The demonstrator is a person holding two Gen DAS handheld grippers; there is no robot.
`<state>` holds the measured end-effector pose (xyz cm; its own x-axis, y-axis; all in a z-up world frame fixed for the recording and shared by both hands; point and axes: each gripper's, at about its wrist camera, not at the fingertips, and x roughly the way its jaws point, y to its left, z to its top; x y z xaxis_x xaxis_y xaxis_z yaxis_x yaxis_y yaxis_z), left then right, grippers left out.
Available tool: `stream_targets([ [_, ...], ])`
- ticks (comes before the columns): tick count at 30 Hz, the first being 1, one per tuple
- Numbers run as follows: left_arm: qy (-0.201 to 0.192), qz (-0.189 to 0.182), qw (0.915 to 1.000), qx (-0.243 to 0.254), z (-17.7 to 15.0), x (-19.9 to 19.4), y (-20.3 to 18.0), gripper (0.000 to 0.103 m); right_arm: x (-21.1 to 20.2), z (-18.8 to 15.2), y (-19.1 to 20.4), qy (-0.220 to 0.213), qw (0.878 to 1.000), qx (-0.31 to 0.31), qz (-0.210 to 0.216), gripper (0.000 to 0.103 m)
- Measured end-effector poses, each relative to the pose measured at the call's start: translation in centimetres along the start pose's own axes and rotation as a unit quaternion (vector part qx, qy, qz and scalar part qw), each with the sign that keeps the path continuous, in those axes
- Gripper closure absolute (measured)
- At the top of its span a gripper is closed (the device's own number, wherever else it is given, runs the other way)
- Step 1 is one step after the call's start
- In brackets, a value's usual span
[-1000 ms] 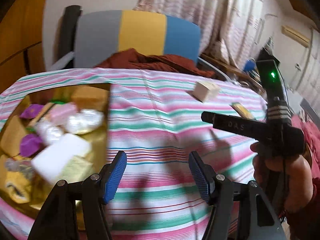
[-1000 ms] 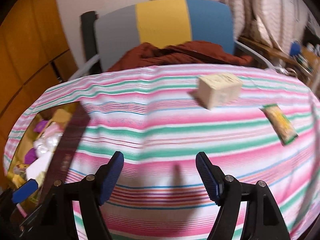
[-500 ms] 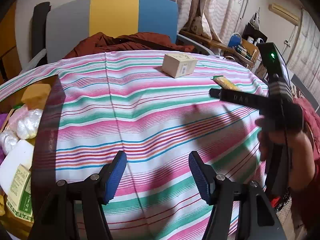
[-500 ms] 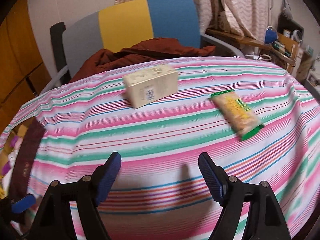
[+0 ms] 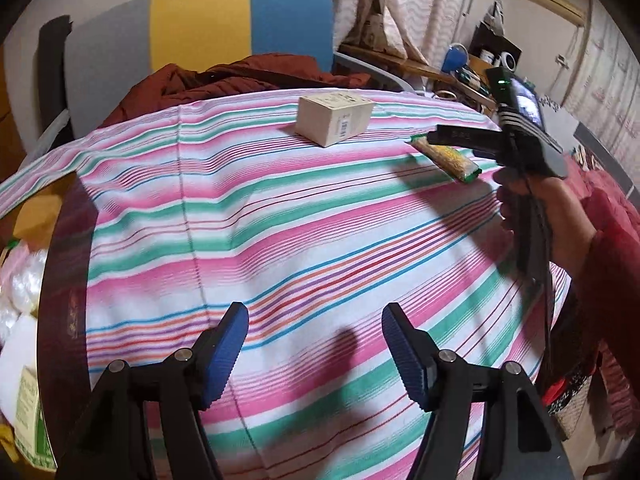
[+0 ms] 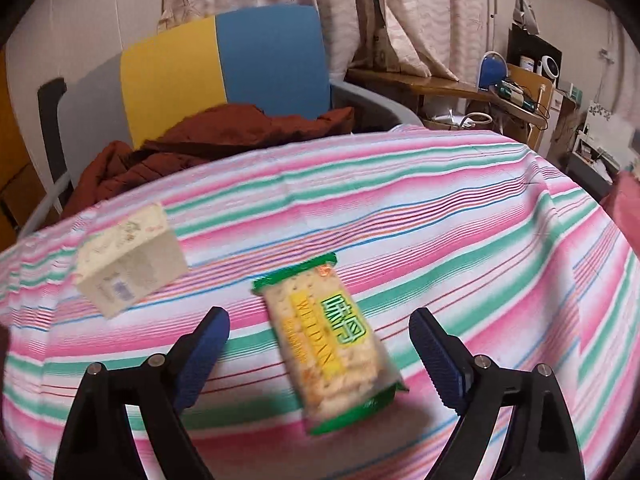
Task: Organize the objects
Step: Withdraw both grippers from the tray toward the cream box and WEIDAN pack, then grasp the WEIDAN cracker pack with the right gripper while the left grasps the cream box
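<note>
A green-edged cracker packet [image 6: 332, 340] lies on the striped tablecloth [image 6: 460, 216], between the fingers of my open right gripper [image 6: 320, 340], which hovers just above it. A beige carton [image 6: 128, 258] sits to its left. In the left wrist view the carton [image 5: 334, 118] and the packet [image 5: 450, 158] lie at the far side, with the right gripper's body [image 5: 520, 148] over the packet. My left gripper [image 5: 314, 344] is open and empty over bare cloth. A box of sorted items [image 5: 20, 300] shows at the left edge.
A chair with a grey, yellow and blue back [image 5: 200, 24] holding a rust-red garment [image 5: 240, 80] stands behind the table. A cluttered desk [image 6: 500, 88] and curtains are at the back right. The table edge drops away on the right.
My right gripper has moved right and forward, from facing the carton to straddling the cracker packet. My left gripper has swung right, away from the box of items.
</note>
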<state>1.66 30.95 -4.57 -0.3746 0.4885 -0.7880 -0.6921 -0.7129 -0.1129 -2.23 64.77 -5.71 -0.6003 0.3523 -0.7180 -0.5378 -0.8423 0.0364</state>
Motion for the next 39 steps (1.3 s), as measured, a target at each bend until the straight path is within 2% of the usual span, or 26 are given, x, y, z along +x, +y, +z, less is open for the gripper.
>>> stream_targets([
  [2,0.000,0.002,1.0000,0.009,0.4,0.3,-0.3,0.032,1.3,0.1,0.0,0.016,1.000,-0.004,0.001,0.012],
  [4,0.001,0.005,0.9998,0.020,1.0,0.8,-0.6,0.032,2.2,0.0,-0.1,0.031,0.999,-0.005,0.009,0.024],
  [6,0.001,0.007,0.9996,0.028,1.8,1.3,-0.8,0.032,2.9,-0.2,-0.3,0.044,0.999,-0.003,0.013,0.029],
  [8,0.001,0.005,0.9996,0.029,2.7,1.9,-0.9,0.032,3.2,-0.4,-0.3,0.042,0.999,-0.003,0.008,0.032],
  [10,0.001,0.003,0.9996,0.028,3.9,2.6,-1.0,0.031,3.1,-0.5,-0.3,0.036,0.999,-0.003,0.000,0.043],
  [13,0.000,0.007,0.9993,0.038,6.0,4.1,-1.2,0.031,2.8,-0.8,-0.2,0.026,1.000,-0.004,-0.009,0.054],
  [21,-0.011,0.038,0.9945,0.097,12.9,8.7,-2.3,0.024,3.0,-0.9,-0.1,0.017,1.000,-0.003,-0.013,0.055],
  [26,-0.022,0.035,0.9927,0.113,16.7,10.1,-2.3,0.020,3.1,-0.9,0.0,0.013,1.000,-0.003,-0.013,0.055],
  [29,-0.008,0.024,0.9926,0.119,18.9,11.6,-2.2,0.019,3.1,-0.9,0.0,0.011,1.000,-0.001,-0.011,0.054],
  [32,0.004,0.031,0.9902,0.136,20.0,13.1,-2.4,0.019,3.1,-1.0,-0.2,0.010,1.000,0.002,-0.009,0.054],
  [34,0.013,0.011,0.9905,0.136,20.0,13.5,-2.6,0.019,3.1,-0.9,-0.2,0.010,1.000,0.003,-0.008,0.054],
  [36,0.022,-0.028,0.9914,0.126,19.5,13.4,-3.2,0.019,3.1,-1.0,-0.2,0.009,1.000,0.004,-0.007,0.054],
  [39,0.007,-0.059,0.9889,0.136,18.7,12.6,-4.5,0.019,3.1,-1.0,-0.2,0.008,1.000,0.005,-0.006,0.054],
])
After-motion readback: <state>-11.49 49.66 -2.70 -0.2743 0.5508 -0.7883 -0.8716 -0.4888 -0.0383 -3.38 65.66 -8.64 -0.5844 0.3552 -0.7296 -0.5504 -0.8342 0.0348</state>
